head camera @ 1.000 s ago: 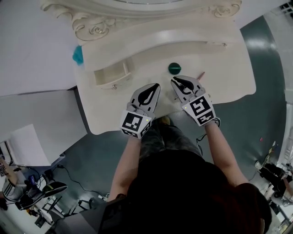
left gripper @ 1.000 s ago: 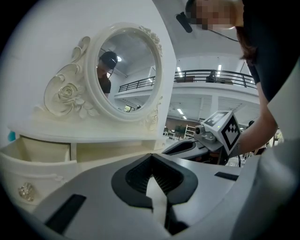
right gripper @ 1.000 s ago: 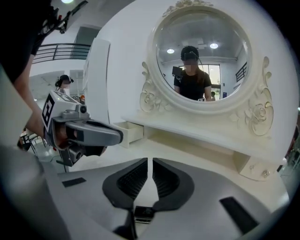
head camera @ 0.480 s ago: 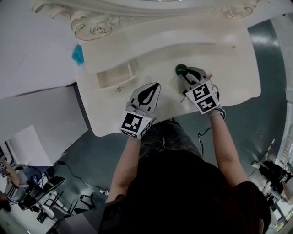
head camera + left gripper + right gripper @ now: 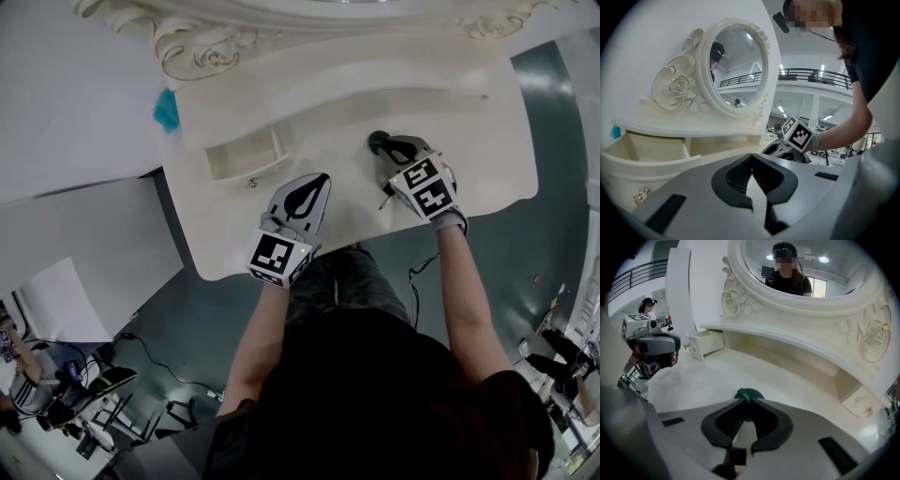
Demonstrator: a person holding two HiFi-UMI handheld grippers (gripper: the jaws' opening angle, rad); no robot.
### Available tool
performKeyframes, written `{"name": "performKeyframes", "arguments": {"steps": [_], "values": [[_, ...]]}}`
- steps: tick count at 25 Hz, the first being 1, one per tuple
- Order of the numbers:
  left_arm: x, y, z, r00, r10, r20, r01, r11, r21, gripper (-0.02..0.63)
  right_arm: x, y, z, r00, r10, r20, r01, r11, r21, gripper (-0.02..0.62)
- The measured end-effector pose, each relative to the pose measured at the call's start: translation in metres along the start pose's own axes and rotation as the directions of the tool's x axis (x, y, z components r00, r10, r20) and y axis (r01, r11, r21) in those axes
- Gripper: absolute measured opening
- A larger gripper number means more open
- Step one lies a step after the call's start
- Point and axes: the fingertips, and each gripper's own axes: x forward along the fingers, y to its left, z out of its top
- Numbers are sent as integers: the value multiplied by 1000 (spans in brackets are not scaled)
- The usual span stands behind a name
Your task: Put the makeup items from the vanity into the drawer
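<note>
Near the counter's (image 5: 309, 131) front edge: left claw (image 5: 320, 179) closed, empty. Farther in: right claw (image 5: 746, 401) tilted down, jaws just closing, tips pinching a green compact (image 5: 748, 393) resting mid-counter. Beyond, leftward: small drawer (image 5: 246, 170) open.

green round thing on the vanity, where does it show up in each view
Head view: the green round item sits on the vanity top, right of centre.
Left gripper view: not in it.
Right gripper view: low centre, on the vanity top.
Shared landmark: the open drawer, which is left of the item wherever both show.
</note>
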Motion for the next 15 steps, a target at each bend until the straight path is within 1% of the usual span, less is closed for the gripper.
{"name": "performKeyframes", "arguments": {"steps": [2, 4, 7, 11, 15], "values": [[-3, 0, 1, 1000, -5, 1, 5, 1000, 4, 12, 0, 1, 1, 1000, -18, -2, 18, 1000, -15, 35], [-6, 0, 1, 1000, -8, 1, 8, 1000, 9, 12, 0, 1, 1, 999, -54, -2, 54, 998, -43, 21], [-13, 1, 2, 1000, -9, 1, 9, 1000, 11, 12, -6, 6, 5, 997, -83, 9, 83, 994, -71, 21], [-21, 5, 4, 1000, -7, 1, 7, 1000, 11, 12, -18, 21, 26, 995, -77, 64, 82, 993, -83, 21], [-25, 10, 7, 1000, 0, 3, 0, 1000, 16, 12, -31, 41, 52, 991, -47, 127, 63, 991, -119, 21]]}}
